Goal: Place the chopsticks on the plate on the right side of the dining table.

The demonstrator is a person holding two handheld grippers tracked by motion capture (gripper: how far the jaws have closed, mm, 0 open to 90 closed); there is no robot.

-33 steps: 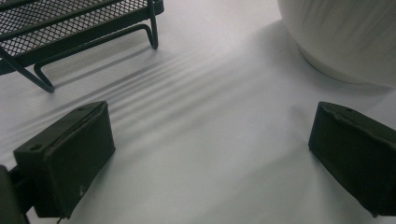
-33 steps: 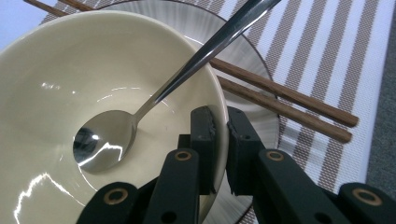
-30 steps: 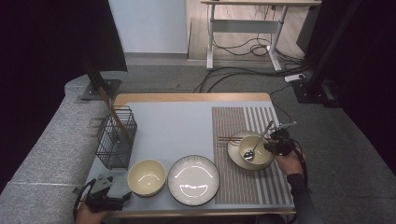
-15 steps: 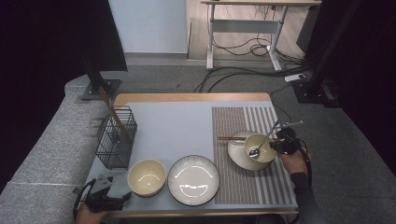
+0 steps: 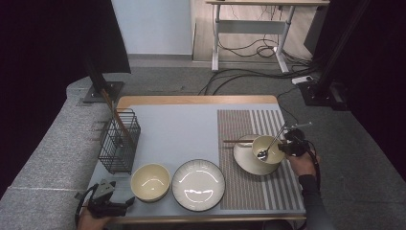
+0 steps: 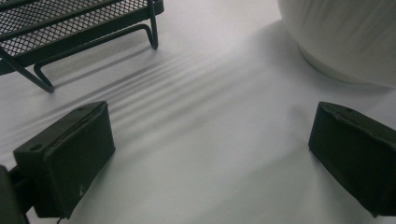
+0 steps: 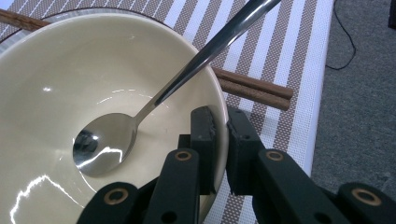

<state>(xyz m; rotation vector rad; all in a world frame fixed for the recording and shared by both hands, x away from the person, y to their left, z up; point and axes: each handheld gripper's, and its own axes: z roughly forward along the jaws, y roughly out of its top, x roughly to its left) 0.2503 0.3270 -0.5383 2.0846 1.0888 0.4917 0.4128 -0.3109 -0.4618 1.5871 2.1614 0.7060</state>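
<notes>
While the bowl [image 7: 93,93] is pinched at its rim by the right gripper [image 7: 220,140], seemingly above the plate [image 5: 244,160], its spoon [image 7: 140,116] handle is angled away; the left gripper [image 6: 210,154] is held apart, idle.

A small cream bowl [image 7: 93,84] sits upright on a plate [image 5: 244,163] near the striped placemat's [image 5: 282,191] right edge, a shiny metal spoon [image 7: 154,102] leaning inside it, handle slanting up over the rim.

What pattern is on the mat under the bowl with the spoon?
Brown and white stripes on the mat, clearest in the right gripper view.
</notes>
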